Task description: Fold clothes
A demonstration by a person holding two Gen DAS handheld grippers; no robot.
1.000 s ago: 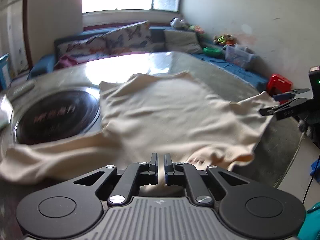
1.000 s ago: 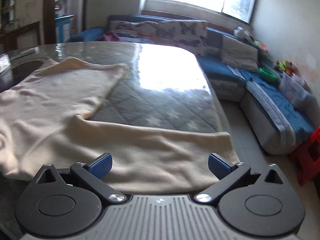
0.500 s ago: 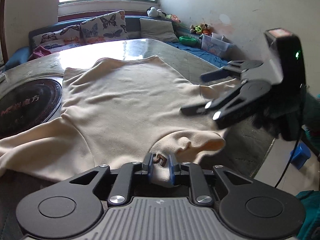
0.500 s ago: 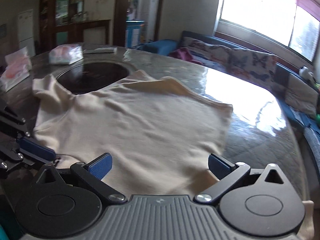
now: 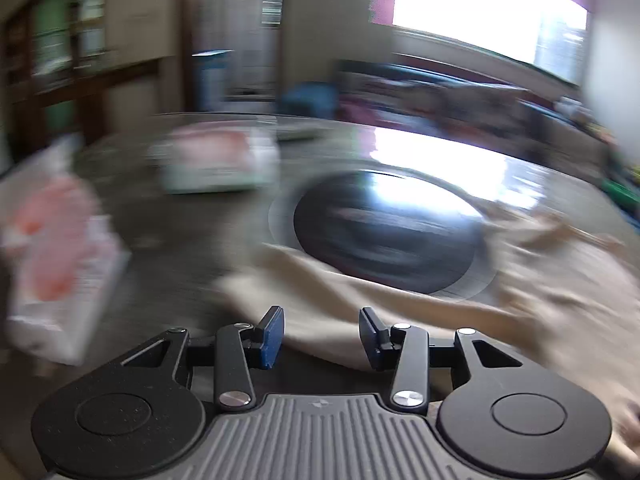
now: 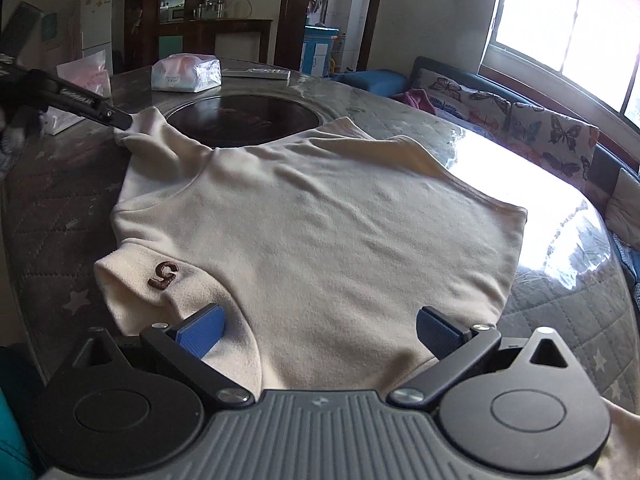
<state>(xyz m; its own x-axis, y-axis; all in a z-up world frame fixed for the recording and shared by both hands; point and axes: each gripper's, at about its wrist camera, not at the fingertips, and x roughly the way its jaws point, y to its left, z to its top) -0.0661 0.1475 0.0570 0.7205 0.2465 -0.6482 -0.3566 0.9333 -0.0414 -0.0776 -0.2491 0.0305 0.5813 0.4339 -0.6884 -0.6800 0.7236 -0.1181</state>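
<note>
A cream sweater (image 6: pixel 320 216) lies spread on the round table, its collar with a brown "5" patch (image 6: pixel 163 274) near me. My right gripper (image 6: pixel 320 332) is open just above the near shoulder and collar. My left gripper (image 5: pixel 321 334) is open over the end of the left sleeve (image 5: pixel 320 300); that view is blurred by motion. In the right wrist view the left gripper (image 6: pixel 120 122) reaches in from the left with its tips at the sleeve cuff (image 6: pixel 138 132).
The table (image 6: pixel 560 292) has a dark round inset (image 6: pixel 244 116) behind the sweater. A tissue pack (image 6: pixel 186 73), a pink-white bag (image 6: pixel 86 74) and a flat remote (image 6: pixel 256 73) lie at the far side. A sofa (image 6: pixel 520 116) stands under the window.
My left gripper has let go of the collar, opened and swung left to the sleeve end. My right gripper stays open and has moved closer over the collar.
</note>
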